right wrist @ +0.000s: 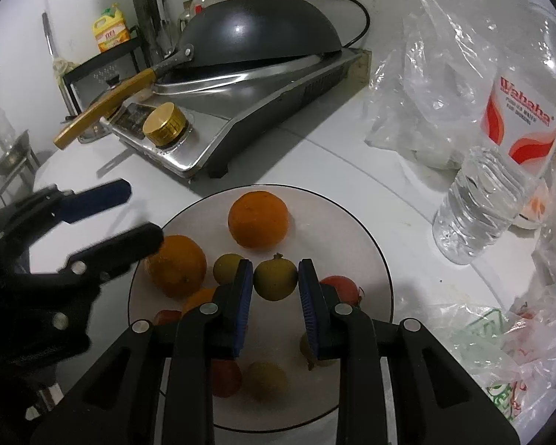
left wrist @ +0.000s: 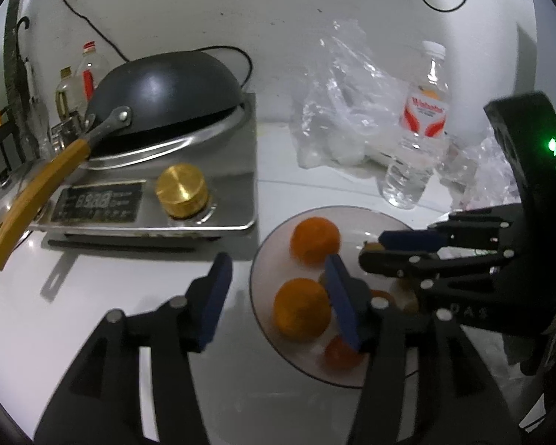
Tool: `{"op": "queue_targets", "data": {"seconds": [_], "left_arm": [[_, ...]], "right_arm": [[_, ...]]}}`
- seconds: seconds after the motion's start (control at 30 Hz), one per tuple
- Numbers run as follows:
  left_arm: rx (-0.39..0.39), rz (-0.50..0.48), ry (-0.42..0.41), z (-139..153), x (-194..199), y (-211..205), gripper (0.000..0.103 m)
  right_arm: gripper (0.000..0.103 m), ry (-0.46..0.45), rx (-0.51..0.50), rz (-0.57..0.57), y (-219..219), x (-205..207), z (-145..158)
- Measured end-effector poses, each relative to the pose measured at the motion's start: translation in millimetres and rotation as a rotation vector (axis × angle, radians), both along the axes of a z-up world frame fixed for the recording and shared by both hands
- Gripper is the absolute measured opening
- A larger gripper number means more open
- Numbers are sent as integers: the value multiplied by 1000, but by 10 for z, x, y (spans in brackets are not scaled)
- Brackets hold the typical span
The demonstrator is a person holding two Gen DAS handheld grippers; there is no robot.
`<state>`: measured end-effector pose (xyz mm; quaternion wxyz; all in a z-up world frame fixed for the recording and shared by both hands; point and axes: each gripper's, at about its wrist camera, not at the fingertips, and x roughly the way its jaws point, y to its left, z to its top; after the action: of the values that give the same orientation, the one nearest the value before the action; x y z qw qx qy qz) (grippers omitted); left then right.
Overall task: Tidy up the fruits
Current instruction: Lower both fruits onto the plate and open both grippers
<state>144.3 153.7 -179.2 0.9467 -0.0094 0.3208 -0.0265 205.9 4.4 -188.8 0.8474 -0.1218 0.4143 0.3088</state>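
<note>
A white plate [right wrist: 370, 244] on the white counter holds two oranges [right wrist: 258, 218], small yellow-green fruits and small red fruits [right wrist: 339, 283]. My right gripper [right wrist: 274, 285] is over the plate with its jaws around a yellow-green fruit [right wrist: 276, 278]; the left pad touches it and a small gap shows at the right pad. My left gripper [left wrist: 274, 289] is open and empty at the plate's left edge [left wrist: 263, 259], one blue finger beside the near orange [left wrist: 302, 311]. The right gripper shows in the left wrist view [left wrist: 389, 246].
A steel stove [right wrist: 218, 137] with a brass knob [right wrist: 165, 124] and an upturned black wok [right wrist: 259, 33] stands at the back left. A water bottle [right wrist: 482, 207] and crumpled plastic bags [right wrist: 444, 74] lie to the right.
</note>
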Motion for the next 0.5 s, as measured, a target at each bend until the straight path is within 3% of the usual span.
{"op": "queue_targets", "data": {"seconds": [0.13,0.33,0.43,0.5], "left_arm": [[0,8,-8,26,-39,31,54],[4,16,-31,121,-167,8,55],[1,14,-45,173,-261,-31,66],[-5,13,-57,213,-335,-58,69]], "right_arm": [[27,-7,-19,-7,17,-30,6],[35,-33,-16,-15,-22,-151,122],[36,-51,-11,-24,-74,-255,200],[36,-59,-9,-29,-115,-314,238]]}}
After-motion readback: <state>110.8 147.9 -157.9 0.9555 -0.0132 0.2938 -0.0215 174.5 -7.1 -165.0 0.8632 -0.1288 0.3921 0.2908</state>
